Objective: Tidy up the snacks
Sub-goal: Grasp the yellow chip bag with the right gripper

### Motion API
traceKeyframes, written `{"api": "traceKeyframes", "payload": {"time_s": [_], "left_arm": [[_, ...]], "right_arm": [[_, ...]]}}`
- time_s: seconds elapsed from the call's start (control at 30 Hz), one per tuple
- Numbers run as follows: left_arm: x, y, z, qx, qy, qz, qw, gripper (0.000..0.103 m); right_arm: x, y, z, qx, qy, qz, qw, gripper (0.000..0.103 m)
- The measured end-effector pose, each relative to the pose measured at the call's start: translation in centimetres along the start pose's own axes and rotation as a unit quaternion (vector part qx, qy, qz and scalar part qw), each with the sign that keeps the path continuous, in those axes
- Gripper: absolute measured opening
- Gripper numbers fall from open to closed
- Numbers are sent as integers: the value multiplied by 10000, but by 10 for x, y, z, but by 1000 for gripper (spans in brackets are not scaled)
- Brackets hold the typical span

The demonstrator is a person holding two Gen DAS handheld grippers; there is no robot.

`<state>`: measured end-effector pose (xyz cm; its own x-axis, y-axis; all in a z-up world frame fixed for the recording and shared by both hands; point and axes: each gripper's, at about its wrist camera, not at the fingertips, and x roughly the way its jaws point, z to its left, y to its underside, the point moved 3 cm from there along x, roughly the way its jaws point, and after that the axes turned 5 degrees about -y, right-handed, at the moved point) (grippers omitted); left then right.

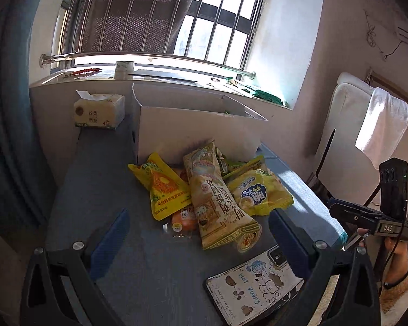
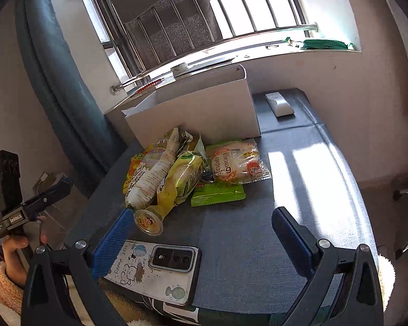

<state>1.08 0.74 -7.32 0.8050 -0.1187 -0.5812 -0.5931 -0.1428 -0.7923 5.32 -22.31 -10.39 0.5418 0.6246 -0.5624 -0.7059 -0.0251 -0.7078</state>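
Snacks (image 1: 209, 190) are lying heaped mid-table, just in front of the white box (image 1: 198, 127), and I am holding both grippers back at the near edge. My left gripper (image 1: 198, 241) is hovering spread wide with nothing in it; my right gripper (image 2: 204, 241) is gaping too, empty. Nearest me, the phone (image 2: 155, 269) is lying right under the right fingers, and I am judging it likely to get nudged off the edge if I reach low. Just beyond, the long bag (image 1: 220, 198) is lying across the pile, so pulling it could drag its neighbours. Farther on, the box could slide when anything is pushed against it.
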Motion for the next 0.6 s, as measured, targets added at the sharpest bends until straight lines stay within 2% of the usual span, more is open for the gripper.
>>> {"api": "traceKeyframes", "payload": {"time_s": [0.23, 0.6], "left_arm": [[-5, 3, 4, -102, -31, -66, 9999, 103], [1, 2, 19, -298, -103, 17, 9995, 103]], "right_arm": [[41, -12, 4, 722, -950, 229, 9926, 103], [112, -46, 4, 1001, -934, 882, 9867, 103]]}}
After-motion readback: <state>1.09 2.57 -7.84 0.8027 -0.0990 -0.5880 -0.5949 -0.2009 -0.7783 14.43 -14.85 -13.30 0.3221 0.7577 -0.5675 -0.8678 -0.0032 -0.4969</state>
